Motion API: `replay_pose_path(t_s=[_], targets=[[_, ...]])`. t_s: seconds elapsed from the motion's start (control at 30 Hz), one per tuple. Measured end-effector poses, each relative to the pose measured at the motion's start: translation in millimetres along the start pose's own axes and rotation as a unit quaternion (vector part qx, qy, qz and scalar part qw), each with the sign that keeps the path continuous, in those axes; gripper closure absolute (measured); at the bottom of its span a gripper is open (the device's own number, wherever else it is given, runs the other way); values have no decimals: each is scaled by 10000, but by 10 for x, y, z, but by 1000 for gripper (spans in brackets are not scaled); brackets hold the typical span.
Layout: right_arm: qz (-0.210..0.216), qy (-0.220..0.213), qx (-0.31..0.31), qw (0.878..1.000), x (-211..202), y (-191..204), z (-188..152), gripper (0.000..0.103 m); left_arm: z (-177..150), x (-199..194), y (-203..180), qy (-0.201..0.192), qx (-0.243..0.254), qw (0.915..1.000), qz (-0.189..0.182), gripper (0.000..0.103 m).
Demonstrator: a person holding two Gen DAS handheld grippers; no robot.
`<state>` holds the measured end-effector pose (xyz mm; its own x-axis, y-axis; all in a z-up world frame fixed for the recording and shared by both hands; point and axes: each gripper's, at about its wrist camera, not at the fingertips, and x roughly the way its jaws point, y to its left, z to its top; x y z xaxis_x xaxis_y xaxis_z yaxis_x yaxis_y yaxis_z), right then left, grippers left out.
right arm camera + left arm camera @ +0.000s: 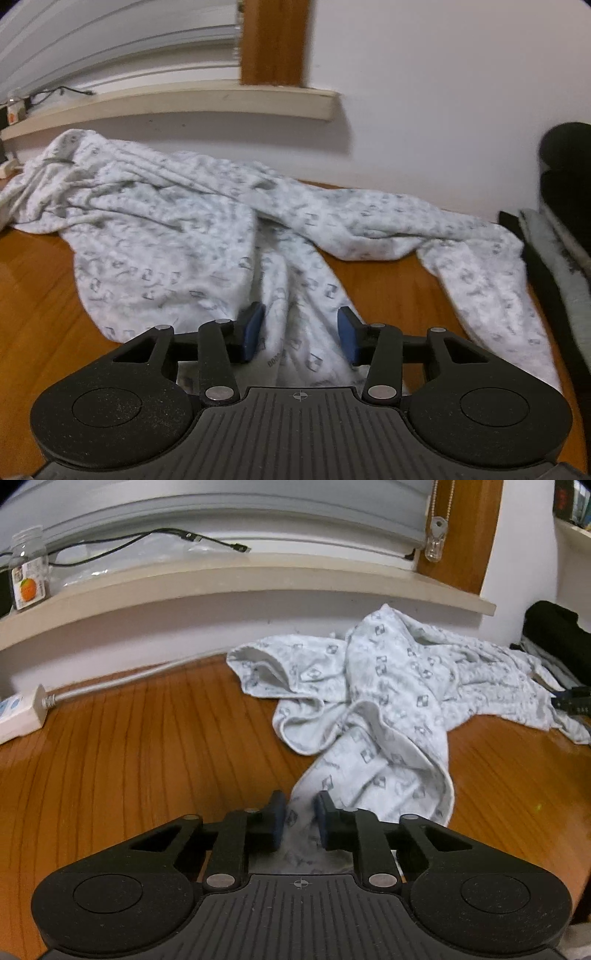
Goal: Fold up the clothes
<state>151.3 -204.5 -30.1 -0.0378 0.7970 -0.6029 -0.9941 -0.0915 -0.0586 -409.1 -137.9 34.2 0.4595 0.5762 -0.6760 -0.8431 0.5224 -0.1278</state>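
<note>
A crumpled white garment [384, 686] with a grey square print lies on the wooden table [147, 746]. One end of it runs toward me and passes between the blue pads of my left gripper [301, 818], which is shut on that bunched fabric. In the right wrist view the same garment [177, 229] spreads across the table, with a long strip reaching under my right gripper [301, 332]. That gripper is open, its pads [254, 330] wide apart above the strip and nothing pinched between them.
A white power strip [18, 712] with a grey cable lies at the table's left. A window ledge [221, 579] behind holds a small jar [29, 576] and a black cable. Dark and grey folded clothes [557, 236] are stacked at the right edge.
</note>
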Motion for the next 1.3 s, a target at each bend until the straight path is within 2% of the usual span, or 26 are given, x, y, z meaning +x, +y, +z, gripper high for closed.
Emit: replay_pose_path(t_s=[0.2,0.33,0.43,0.6,0.63,0.8,0.83,0.9,1.0,1.1,1.17,1.2,1.27,1.3], targets=[[-328,115,-214,9992,-67,-199,-39,59,-183,-101,-97,209,142,9997,7,89],[-354,117,57,9993,-90,-350,-61,59,-328,-248,-261,310,254,9989,-259,89],[-250,21,257,9994,-87,-390,-86,59,-242,-291,-244,233,377,9989,-131,89],[-183,-173,471,9986,-89,-406,-145,59,96,-279,-42,-53,207,9998,-5,86],[-170,-173,487,9985,-90,-408,-141,59,165,-241,-8,-102,139,9999,6,82],[-64,-172,628,9979,-96,-452,-146,57,489,97,71,-227,-209,9995,-44,80],[-71,-173,618,9979,-101,-448,-149,57,538,203,53,-208,-213,9995,-125,70],[-104,-172,587,9981,-102,-431,-149,57,633,413,17,-165,-218,9992,-275,65],[-167,-143,550,9982,-108,-405,-136,55,712,678,-78,82,-89,9999,-70,65],[-147,14,446,9989,-129,-338,-85,53,713,740,-67,109,18,9999,11,65],[-296,56,119,9995,-142,-222,-54,51,714,782,-59,128,89,9999,64,65],[-354,54,5,9994,-139,-180,-45,51,715,802,-55,137,124,9998,91,67],[-460,47,-204,9987,-133,-102,-28,51,716,844,-48,156,195,9996,145,93],[-456,36,-193,9988,-126,-104,-28,51,716,859,-43,160,230,9995,175,101]])
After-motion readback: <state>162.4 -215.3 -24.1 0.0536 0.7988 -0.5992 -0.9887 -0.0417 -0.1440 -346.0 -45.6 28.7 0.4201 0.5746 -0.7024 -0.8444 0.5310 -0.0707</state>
